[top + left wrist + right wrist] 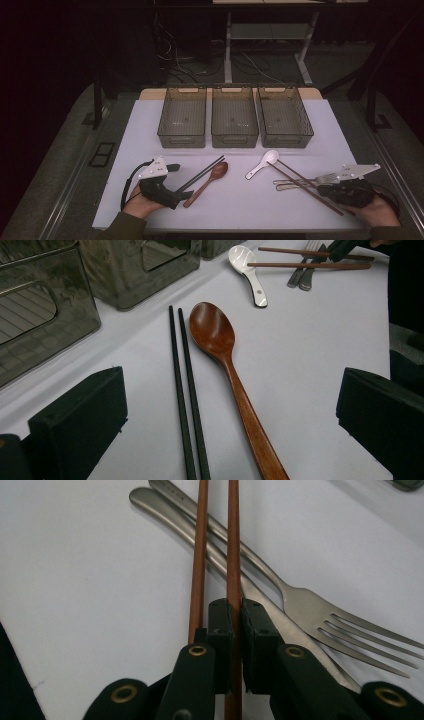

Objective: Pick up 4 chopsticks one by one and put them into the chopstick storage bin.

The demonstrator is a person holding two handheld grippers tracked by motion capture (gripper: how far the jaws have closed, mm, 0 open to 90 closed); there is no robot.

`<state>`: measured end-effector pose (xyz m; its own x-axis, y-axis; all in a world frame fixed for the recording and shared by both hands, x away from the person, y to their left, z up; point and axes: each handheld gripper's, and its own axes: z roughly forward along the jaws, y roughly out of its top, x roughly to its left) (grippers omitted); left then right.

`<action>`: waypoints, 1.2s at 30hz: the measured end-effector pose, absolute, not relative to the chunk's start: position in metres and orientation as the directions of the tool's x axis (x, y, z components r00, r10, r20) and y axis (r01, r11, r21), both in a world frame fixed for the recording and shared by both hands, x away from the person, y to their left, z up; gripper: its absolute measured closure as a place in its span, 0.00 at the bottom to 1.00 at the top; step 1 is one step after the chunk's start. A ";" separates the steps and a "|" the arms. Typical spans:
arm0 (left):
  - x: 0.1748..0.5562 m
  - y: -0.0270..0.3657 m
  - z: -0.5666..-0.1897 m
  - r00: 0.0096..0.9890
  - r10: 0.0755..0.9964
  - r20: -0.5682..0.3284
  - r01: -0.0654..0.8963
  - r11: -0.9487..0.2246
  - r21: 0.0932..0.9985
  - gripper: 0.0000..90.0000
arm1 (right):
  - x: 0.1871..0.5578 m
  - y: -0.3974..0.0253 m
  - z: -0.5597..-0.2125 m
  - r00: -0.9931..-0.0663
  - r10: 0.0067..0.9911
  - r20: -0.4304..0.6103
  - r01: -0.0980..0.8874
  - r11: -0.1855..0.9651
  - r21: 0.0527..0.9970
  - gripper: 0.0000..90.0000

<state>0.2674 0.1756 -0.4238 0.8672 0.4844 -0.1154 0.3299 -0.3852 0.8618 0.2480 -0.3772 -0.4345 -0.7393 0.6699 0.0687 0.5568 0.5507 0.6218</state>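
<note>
Resting at the table's near left, the left gripper (172,192) has its jaws spread wide around black chopsticks (186,395) and a wooden spoon (227,362), touching neither. The right gripper (235,630) pinches one brown chopstick (233,540); its partner (199,555) lies outside, crossing two forks (300,607) whose tines run out of frame.

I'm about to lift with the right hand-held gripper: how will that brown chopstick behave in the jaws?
The brown chopstick looks thin, straight and stiff, so it should not droop. The right hand-held gripper pinches it near one end, so the long free length may pivot or swing. It crosses the fork handles beside the second brown chopstick; lifting could nudge both.
</note>
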 end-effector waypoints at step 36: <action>0.267 0.171 -0.426 0.868 0.480 -0.132 0.341 -0.381 0.859 0.00 | 0.265 -0.346 -0.396 -0.715 0.681 0.157 0.497 0.338 0.799 0.93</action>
